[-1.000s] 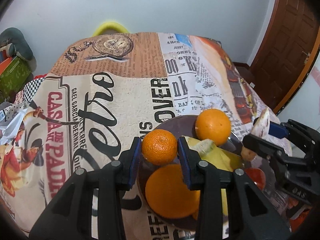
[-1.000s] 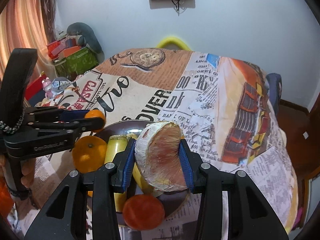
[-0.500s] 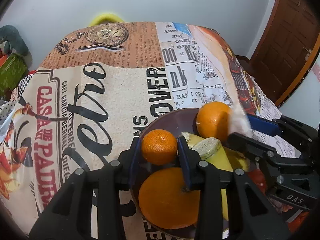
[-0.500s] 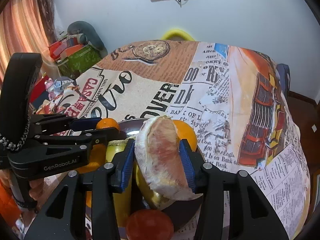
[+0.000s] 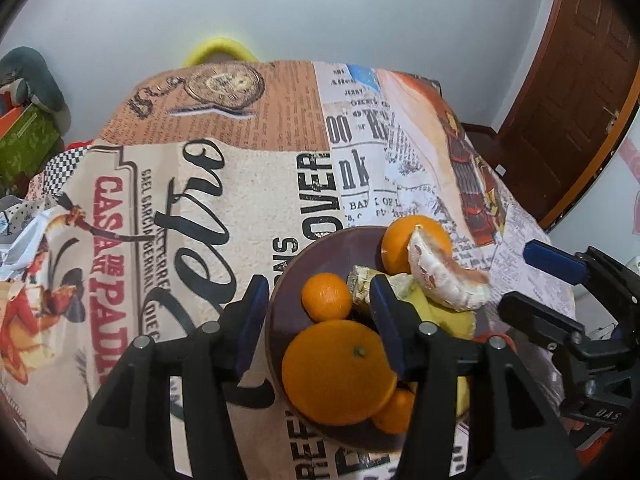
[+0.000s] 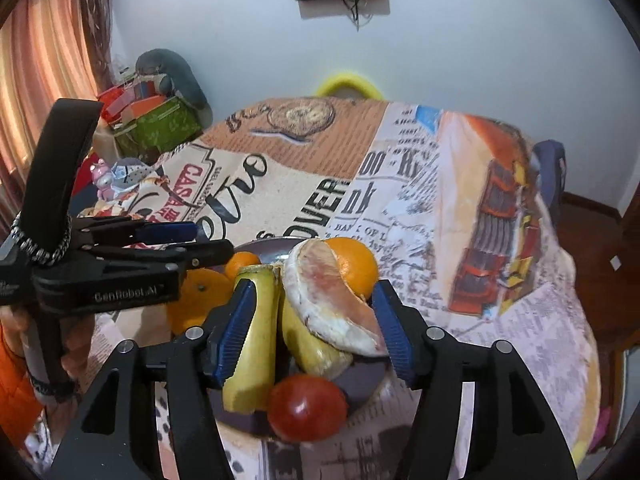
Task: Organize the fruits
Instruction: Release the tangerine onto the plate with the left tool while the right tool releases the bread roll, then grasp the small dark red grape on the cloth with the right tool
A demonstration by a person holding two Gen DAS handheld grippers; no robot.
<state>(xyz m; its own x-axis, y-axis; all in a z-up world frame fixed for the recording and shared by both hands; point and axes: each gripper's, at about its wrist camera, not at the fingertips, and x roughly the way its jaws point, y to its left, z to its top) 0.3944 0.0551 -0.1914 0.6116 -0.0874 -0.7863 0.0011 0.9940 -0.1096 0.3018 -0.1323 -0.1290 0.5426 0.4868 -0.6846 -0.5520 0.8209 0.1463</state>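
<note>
Black left gripper [image 5: 320,316] and right gripper [image 6: 314,314], jaws just opened, angle down over plate [image 5: 288,280]

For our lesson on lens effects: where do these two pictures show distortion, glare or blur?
Left wrist view: black corners, the brown wooden door bows, and the fruit is sharp. Right wrist view: the same curved framing, a small highlight on the round red tomato, and soft focus on the newspaper-print tablecloth near the lower edge.

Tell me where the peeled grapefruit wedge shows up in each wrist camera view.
Left wrist view: the peeled grapefruit wedge sits right of centre, on the bananas, against the far orange.
Right wrist view: it lies at centre, between the open right tongs, untouched by the pads.
Shared landmark: the far orange, just behind the wedge in both views.
</note>
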